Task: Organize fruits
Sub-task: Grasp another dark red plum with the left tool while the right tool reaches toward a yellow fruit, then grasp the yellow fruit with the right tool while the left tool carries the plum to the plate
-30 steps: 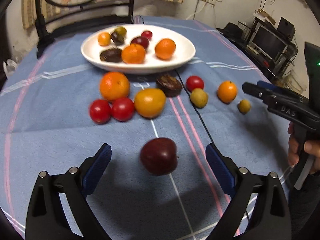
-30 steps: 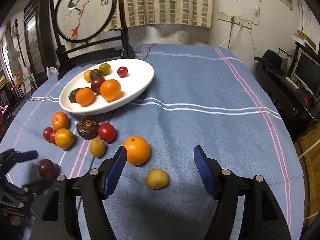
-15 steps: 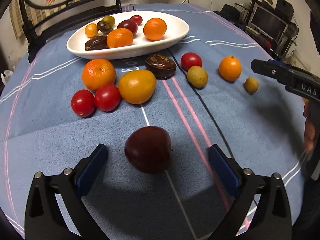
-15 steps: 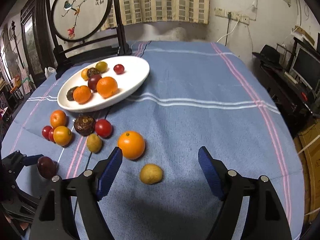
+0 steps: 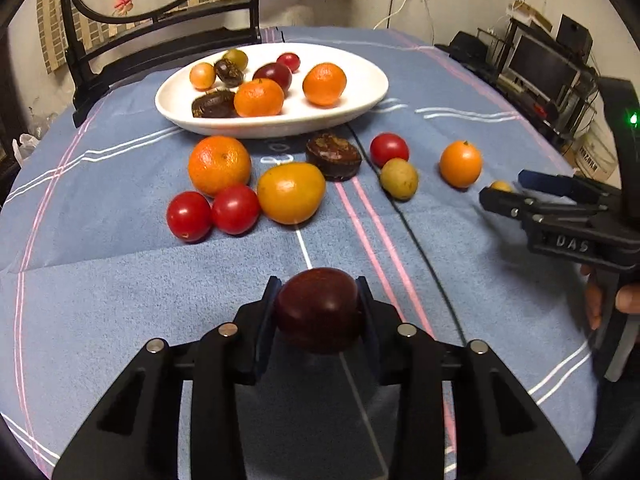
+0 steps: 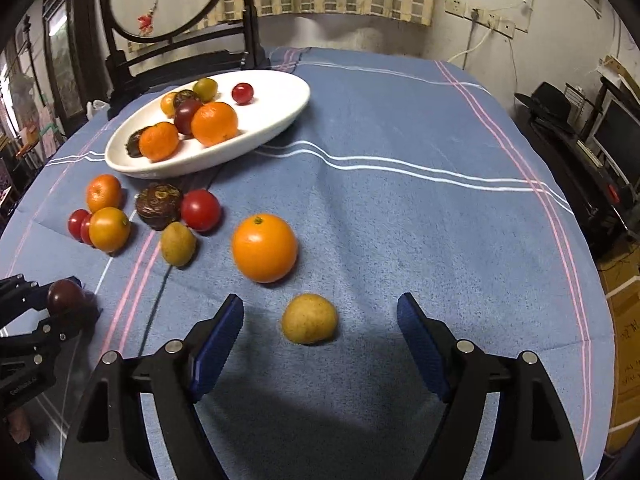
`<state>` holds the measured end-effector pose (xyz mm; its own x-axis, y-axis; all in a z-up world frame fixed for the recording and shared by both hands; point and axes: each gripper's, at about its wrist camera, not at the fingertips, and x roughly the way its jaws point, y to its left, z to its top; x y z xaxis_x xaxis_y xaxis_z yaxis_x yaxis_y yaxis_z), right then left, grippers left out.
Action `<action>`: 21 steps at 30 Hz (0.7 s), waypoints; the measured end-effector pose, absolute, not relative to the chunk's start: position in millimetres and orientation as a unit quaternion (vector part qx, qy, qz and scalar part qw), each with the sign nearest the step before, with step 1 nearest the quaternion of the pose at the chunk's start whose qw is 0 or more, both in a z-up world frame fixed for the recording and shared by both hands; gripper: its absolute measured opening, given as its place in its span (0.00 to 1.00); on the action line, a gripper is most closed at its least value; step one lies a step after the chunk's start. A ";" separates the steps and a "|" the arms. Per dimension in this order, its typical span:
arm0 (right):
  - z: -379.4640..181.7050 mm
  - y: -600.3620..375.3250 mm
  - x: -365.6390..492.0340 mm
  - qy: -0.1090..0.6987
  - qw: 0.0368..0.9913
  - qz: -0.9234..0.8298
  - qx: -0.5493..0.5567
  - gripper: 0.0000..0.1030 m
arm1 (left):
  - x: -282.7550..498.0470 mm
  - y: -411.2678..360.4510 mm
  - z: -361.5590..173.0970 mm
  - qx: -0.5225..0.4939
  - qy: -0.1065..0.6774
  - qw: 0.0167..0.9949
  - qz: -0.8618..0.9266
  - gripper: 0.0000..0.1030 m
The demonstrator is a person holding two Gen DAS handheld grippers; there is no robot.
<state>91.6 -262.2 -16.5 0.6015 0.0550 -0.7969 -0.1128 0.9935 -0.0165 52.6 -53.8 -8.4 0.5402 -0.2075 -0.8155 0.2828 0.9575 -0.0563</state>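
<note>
The left gripper (image 5: 319, 312) is closing its jaws on a dark red plum (image 5: 318, 309), and both pads touch its sides. The plum sits near the front edge of the desk (image 5: 120, 280), on the blue cloth. The right gripper (image 6: 320, 334) has its jaws wide open with a small yellow fruit (image 6: 309, 319) between them, not touched. An orange (image 6: 264, 247) lies just behind it. The white plate (image 5: 360, 96) near the back edge holds 8 fruits.
</note>
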 end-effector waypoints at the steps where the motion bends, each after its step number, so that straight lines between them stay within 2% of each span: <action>1: -16.4 -261.0 90.9 0.444 0.894 0.050 -0.035 0.77 | 52.2 -53.2 -5.4 0.046 0.453 0.880 -0.133 0.36; 5: -19.5 -259.2 92.2 0.451 0.890 0.049 -0.036 0.76 | 52.8 -49.5 1.4 0.039 0.446 0.885 -0.127 0.36; 9: -25.6 -255.7 94.0 0.460 0.886 0.048 -0.044 0.65 | 51.8 -42.3 6.7 0.028 0.435 0.893 -0.116 0.36; 11: -28.2 -256.8 95.5 0.460 0.886 0.047 -0.037 0.63 | 50.4 -37.7 8.9 0.020 0.426 0.897 -0.118 0.36; 13: -28.1 -258.6 96.3 0.456 0.888 0.045 -0.033 0.55 | 52.1 -31.5 6.7 0.003 0.427 0.896 -0.121 0.36; 15: -27.6 -260.8 96.5 0.453 0.890 0.038 -0.029 0.42 | 55.8 -26.6 2.3 -0.008 0.435 0.892 -0.121 0.36; 18: -25.6 -266.7 97.9 0.451 0.892 0.036 -0.008 0.27 | 56.1 -21.1 0.9 -0.014 0.438 0.891 -0.122 0.36; 21: -19.2 -266.8 96.1 0.439 0.898 0.045 0.005 0.27 | 54.8 -17.6 6.3 -0.011 0.427 0.897 -0.116 0.36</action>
